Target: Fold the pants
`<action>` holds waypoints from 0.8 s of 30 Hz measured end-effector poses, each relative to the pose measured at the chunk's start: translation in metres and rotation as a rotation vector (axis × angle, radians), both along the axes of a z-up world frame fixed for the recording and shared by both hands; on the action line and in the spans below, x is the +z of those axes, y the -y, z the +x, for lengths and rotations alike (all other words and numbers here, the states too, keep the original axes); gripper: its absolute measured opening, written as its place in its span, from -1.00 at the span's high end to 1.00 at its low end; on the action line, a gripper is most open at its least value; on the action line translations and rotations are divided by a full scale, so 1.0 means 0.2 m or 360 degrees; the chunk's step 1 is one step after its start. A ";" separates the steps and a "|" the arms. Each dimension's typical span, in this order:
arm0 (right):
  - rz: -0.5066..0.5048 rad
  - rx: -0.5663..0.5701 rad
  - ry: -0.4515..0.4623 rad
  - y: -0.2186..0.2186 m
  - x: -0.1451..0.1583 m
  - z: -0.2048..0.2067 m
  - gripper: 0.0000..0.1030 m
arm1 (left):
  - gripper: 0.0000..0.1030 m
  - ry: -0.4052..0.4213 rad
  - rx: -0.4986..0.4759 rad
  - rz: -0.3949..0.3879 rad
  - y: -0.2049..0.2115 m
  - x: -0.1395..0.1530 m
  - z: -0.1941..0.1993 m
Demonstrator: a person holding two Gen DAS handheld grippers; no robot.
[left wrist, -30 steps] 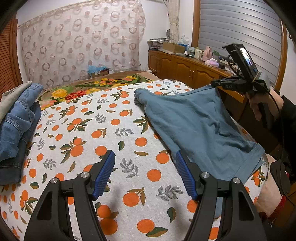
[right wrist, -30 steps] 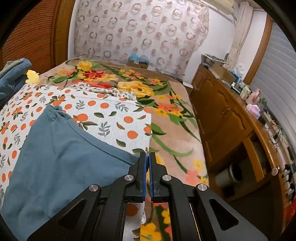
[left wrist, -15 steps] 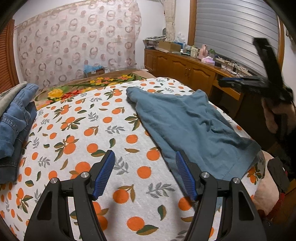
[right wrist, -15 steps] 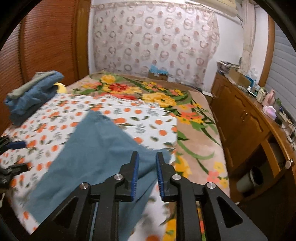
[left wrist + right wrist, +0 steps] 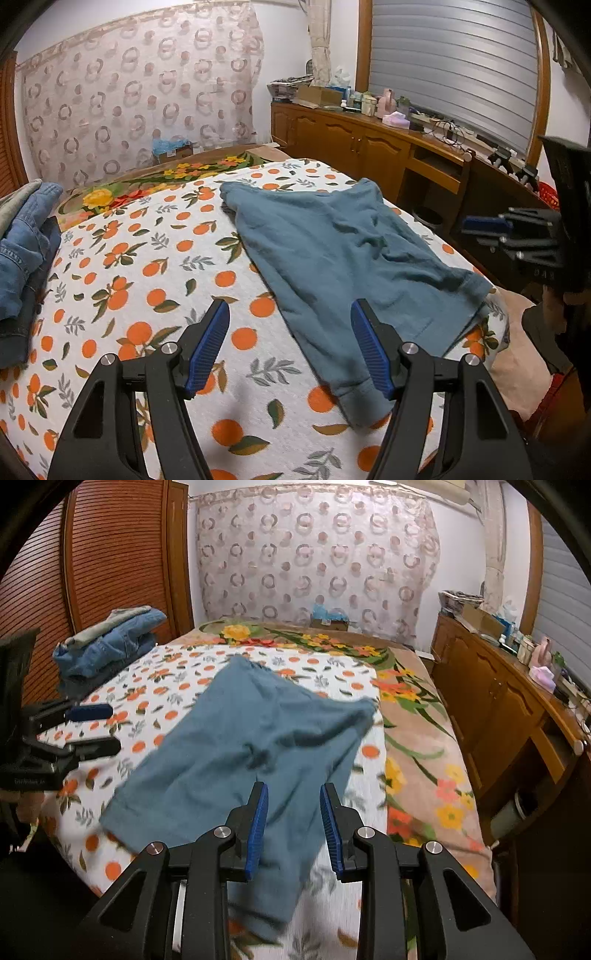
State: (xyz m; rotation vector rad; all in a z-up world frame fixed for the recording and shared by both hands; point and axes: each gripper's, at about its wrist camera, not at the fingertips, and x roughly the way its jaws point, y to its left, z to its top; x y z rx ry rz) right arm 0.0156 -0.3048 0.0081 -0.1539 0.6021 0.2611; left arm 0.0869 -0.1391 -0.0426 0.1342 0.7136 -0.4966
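Where the left wrist view looks across the bed with its orange-printed white cover (image 5: pixel 155 280), the blue-grey cotton pants (image 5: pixel 343 258) lie flat on the right half, long axis running from the near right edge to the far middle. A cardboard box (image 5: pixel 173 151) against the far curtain holds something blue. The left tongs (image 5: pixel 290 347) stand wide, nothing between the pads; the right pad hovers over the near pants hem. The right tongs (image 5: pixel 491 232) show blurred at right.

In the right wrist view the pants (image 5: pixel 251 749) stretch from near centre to far left-centre. The right tongs (image 5: pixel 291 827) have just been opening, narrowly parted and empty above the cloth. Folded denim (image 5: pixel 107 646) sits far left.
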 end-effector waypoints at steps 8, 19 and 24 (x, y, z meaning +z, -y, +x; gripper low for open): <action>0.0057 -0.0049 -0.0048 0.02 -0.01 -0.13 0.39 | -0.34 -0.0093 -0.0069 0.0036 0.05 -0.07 -0.04; 0.0090 -0.0040 -0.0129 0.00 -0.02 -0.14 0.39 | -0.26 -0.0190 -0.0147 0.0078 0.09 -0.15 -0.09; 0.0107 -0.0051 -0.0170 0.01 -0.04 -0.11 0.39 | -0.23 -0.0229 -0.0174 0.0082 0.10 -0.17 -0.11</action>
